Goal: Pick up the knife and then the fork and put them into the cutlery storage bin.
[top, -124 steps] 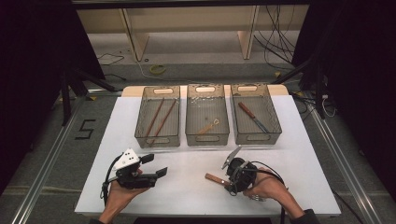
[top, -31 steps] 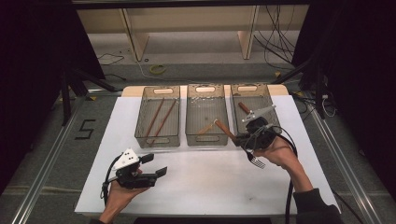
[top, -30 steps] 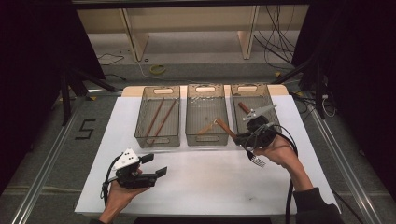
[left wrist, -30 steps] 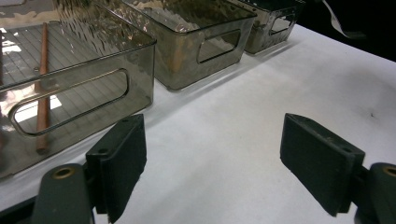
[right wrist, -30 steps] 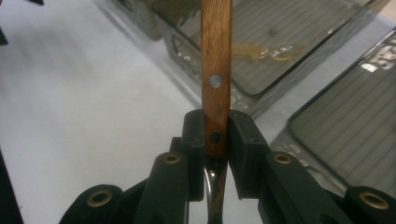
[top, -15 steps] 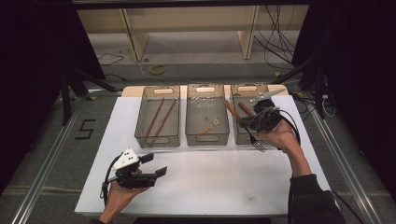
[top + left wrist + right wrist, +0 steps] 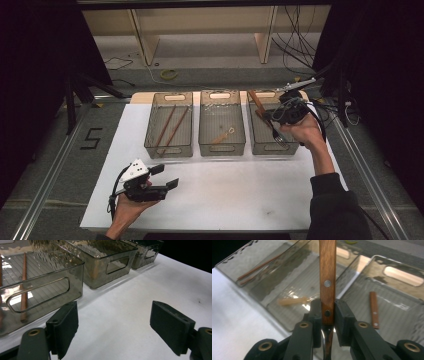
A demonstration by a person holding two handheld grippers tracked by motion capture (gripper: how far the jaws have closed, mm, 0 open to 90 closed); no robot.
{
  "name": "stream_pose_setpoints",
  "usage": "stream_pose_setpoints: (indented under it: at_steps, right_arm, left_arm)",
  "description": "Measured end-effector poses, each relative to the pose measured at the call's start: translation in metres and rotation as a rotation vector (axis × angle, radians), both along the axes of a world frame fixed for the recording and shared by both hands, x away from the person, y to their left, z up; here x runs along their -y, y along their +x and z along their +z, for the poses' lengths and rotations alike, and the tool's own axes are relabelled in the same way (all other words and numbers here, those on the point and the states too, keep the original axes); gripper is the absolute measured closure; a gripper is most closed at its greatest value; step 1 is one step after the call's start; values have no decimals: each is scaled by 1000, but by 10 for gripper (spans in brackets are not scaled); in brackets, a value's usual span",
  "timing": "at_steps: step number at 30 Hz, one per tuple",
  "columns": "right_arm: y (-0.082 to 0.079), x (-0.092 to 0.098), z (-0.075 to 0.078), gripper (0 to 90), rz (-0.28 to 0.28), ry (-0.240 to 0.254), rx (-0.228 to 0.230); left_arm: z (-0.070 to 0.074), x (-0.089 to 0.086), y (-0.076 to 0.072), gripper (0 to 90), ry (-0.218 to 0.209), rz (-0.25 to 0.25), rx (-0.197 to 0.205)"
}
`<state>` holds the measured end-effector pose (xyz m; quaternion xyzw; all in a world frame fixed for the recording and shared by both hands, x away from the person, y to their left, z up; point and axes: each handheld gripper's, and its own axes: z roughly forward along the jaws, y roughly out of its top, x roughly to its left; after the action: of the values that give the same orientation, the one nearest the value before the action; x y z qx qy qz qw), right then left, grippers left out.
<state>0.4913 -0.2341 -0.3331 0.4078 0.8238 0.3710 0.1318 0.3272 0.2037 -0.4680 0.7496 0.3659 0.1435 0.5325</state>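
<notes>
The tabletop (image 7: pixel 235 190) in front of me is white and rectangular, with a strip of bare wood showing along its far edge. Three smoky, see-through bins stand directly on it in a row across the far half, side by side and close together, each with a cut-out handle in its near wall. The left bin (image 7: pixel 169 147) sits left of centre, the middle bin (image 7: pixel 222 146) beside it, and the right bin (image 7: pixel 260 146) nearest the tabletop's right side. The near half of the tabletop is plain white sheet, with a few small dark specks on it towards the near right.
</notes>
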Motion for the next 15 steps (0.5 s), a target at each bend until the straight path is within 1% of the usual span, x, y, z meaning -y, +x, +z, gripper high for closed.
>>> stream_pose_setpoints:
  at_steps: [4, 6, 10, 11, 15]
  right_arm:
    - [11, 8, -1, 780, -50, 10, -1]
    - [16, 12, -2, 780, -65, 12, -1]
    - [25, 17, -4, 780, -105, 0, 8]
    - [27, 18, -5, 780, -112, -1, 15]
    - [32, 21, -8, 780, -130, -8, 13]
  left_arm:
    - [0, 0, 0, 220, -3, 1, 0]
    - [0, 0, 0, 220, -2, 1, -1]
    - [0, 0, 0, 220, 1, 0, 0]
    - [0, 0, 0, 220, -1, 0, 0]
    - [0, -1, 0, 220, -3, 2, -1]
